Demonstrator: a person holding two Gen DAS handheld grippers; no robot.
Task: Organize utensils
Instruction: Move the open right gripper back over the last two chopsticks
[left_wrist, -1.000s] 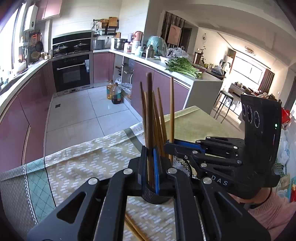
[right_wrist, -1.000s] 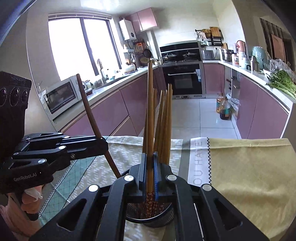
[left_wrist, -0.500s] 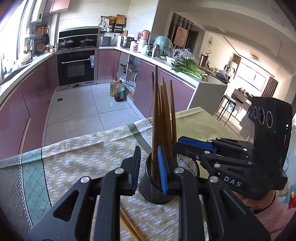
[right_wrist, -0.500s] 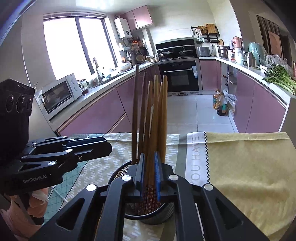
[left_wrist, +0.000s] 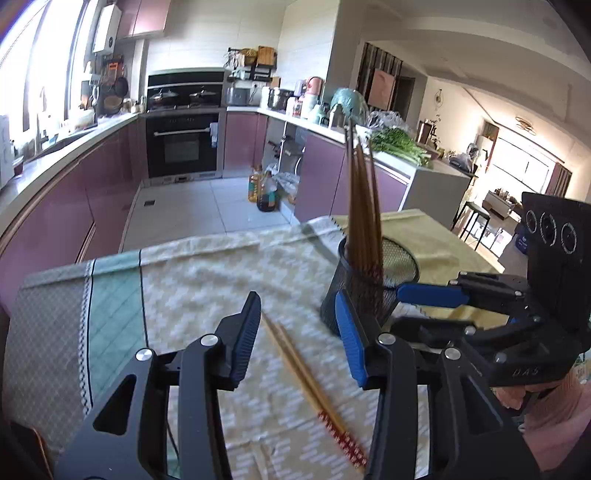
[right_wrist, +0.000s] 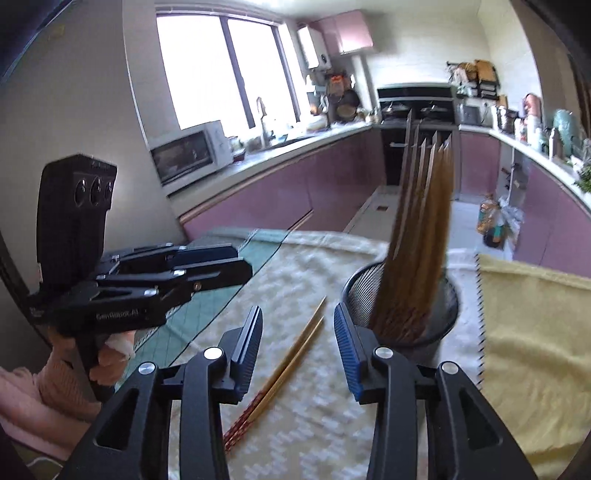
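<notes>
While both grippers open with nothing between their jaws, the left gripper (left_wrist: 295, 336) and right gripper (right_wrist: 297, 343) hover above a pair of chopsticks (left_wrist: 312, 387) lying on the woven tablecloth (left_wrist: 207, 280), beside the black mesh holder (left_wrist: 364, 295) packed with slim upright sticks. Collecting this smooth, red-patterned pair looks next, demanding a low, aligned pinch.

a home kitchen — oven (left_wrist: 183, 146), purple cabinets (left_wrist: 62, 199), microwave (right_wrist: 188, 151).

Kitchen's got mauve cabinets (left_wrist: 55, 206) along both sides, a black built-in oven (left_wrist: 183, 147) at 12 o'clock and pale floor tiles (left_wrist: 207, 210). Big bright window (right_wrist: 221, 70) at 10 o'clock, microwave (right_wrist: 188, 153) under it. Living room (left_wrist: 517, 173) glows at 2 o'clock.
</notes>
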